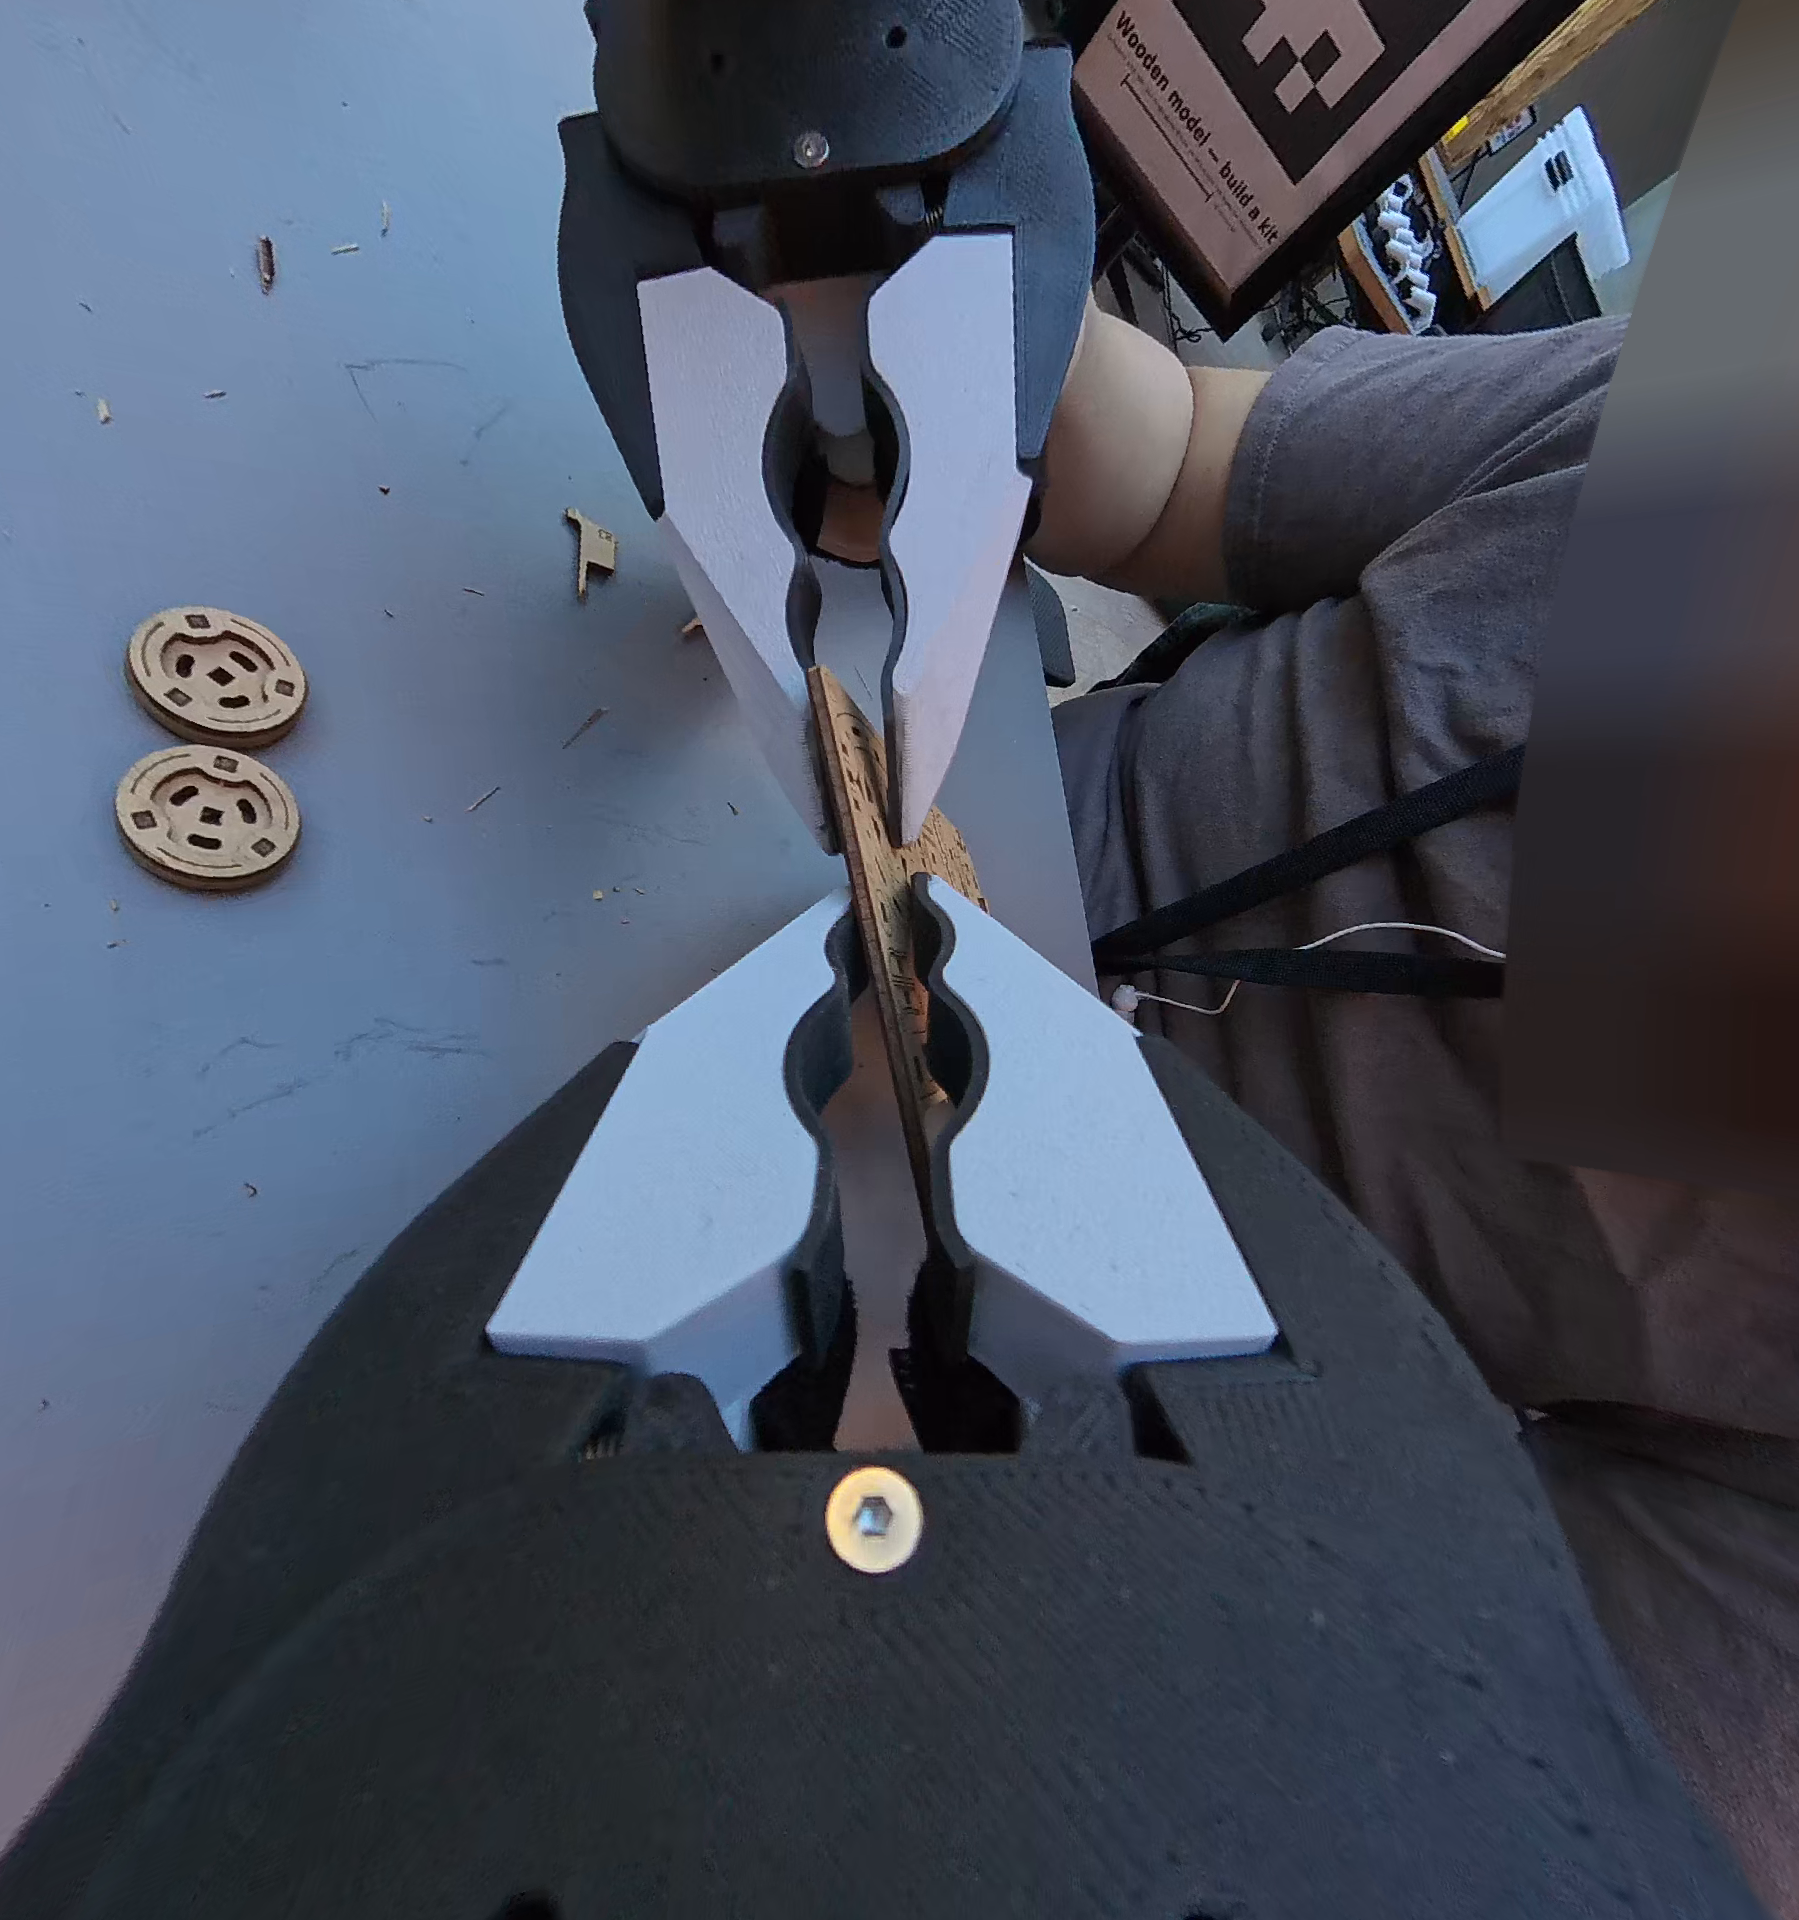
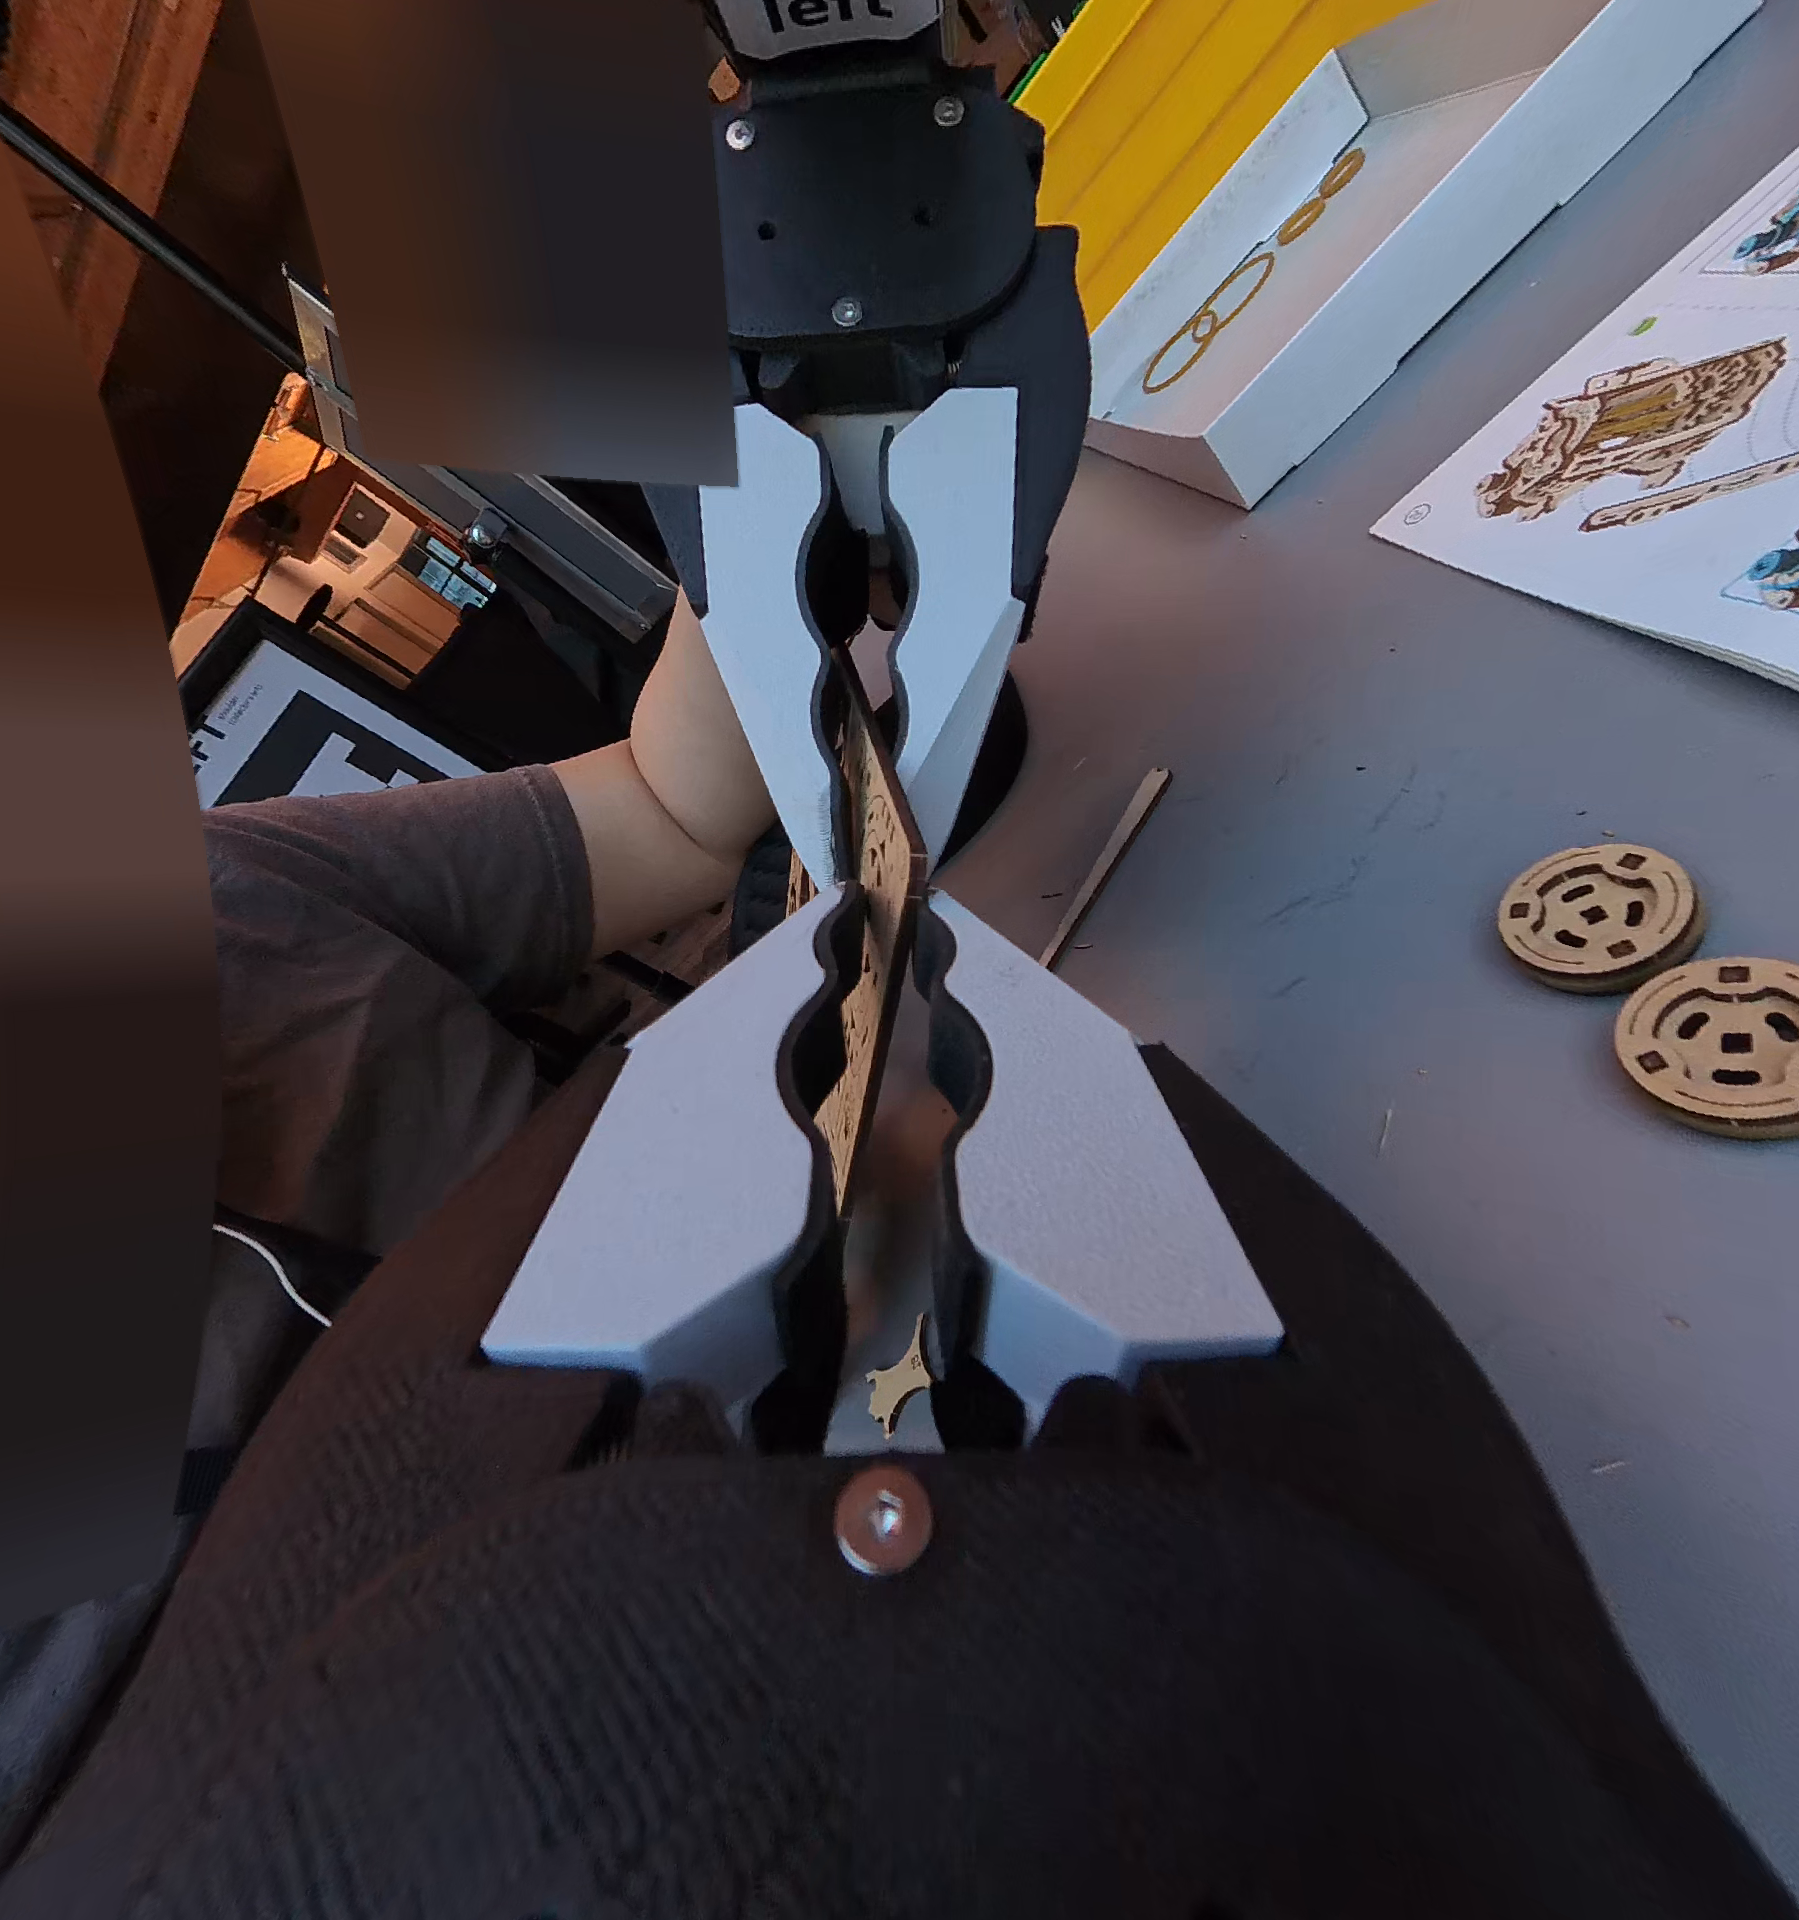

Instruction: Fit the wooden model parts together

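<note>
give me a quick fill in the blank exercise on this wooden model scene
1. Both the left hand-held gripper and the right hand-held gripper are shut on the same thin wooden ____.
2. ____ round wooden discs lie flat on the table.
3. The table surface is ____ in colour.
4. The instruction sheet lies beside a ____ box.

Missing words: sheet; two; grey; white

two wooden discs (image 2: 1677,985) lie side by side (touching, apparently) on the table (image 2: 1342,1039), near the booklet (image 2: 1622,499).
</note>
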Demonstrator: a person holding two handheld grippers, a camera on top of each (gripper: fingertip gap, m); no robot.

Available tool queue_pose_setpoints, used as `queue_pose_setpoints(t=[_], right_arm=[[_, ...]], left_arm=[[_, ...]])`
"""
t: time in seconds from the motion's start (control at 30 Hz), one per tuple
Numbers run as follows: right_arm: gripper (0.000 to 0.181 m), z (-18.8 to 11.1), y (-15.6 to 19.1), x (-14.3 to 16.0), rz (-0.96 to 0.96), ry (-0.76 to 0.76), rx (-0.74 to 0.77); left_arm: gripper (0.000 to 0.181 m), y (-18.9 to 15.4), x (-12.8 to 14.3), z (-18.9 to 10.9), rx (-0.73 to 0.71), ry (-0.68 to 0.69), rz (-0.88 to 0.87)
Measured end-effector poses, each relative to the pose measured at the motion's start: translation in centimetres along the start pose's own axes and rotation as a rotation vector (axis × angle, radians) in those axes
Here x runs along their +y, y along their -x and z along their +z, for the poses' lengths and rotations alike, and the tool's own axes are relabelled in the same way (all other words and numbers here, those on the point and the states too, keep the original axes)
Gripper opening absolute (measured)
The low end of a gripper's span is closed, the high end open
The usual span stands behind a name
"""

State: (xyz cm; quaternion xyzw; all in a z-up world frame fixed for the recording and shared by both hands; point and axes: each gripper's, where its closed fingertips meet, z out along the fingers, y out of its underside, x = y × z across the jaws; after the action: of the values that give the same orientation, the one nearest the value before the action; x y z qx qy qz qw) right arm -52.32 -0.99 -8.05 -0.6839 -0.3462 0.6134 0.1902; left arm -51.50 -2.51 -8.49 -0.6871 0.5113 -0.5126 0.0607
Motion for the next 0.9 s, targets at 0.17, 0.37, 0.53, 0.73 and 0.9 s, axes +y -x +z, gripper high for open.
queue_pose_setpoints(t=[0.17, 0.37, 0.53, 0.73, 0.9], right_arm=[[0.003, -0.14, 0.49, 0.07, 0.023, -0.006, -0.034], [0.002, -0.27, 0.80, -0.03, 0.043, -0.023, -0.070], [0.003, -0.28, 0.74, -0.01, 0.029, -0.022, -0.062], [0.006, -0.21, 0.50, -0.02, 0.009, -0.019, -0.035], [0.004, -0.22, 0.56, 0.07, 0.010, -0.014, -0.036]], left_arm=[[0.008, -0.21, 0.25, -0.01, -0.002, 0.012, 0.022], [0.010, -0.60, 0.46, -0.24, 0.008, 0.016, 0.055], [0.005, -0.58, 0.05, -0.06, 0.056, -0.014, 0.000], [0.004, -0.44, -0.05, -0.06, 0.042, -0.014, 0.000], [0.004, -0.43, -0.05, 0.01, 0.047, -0.013, -0.007]])
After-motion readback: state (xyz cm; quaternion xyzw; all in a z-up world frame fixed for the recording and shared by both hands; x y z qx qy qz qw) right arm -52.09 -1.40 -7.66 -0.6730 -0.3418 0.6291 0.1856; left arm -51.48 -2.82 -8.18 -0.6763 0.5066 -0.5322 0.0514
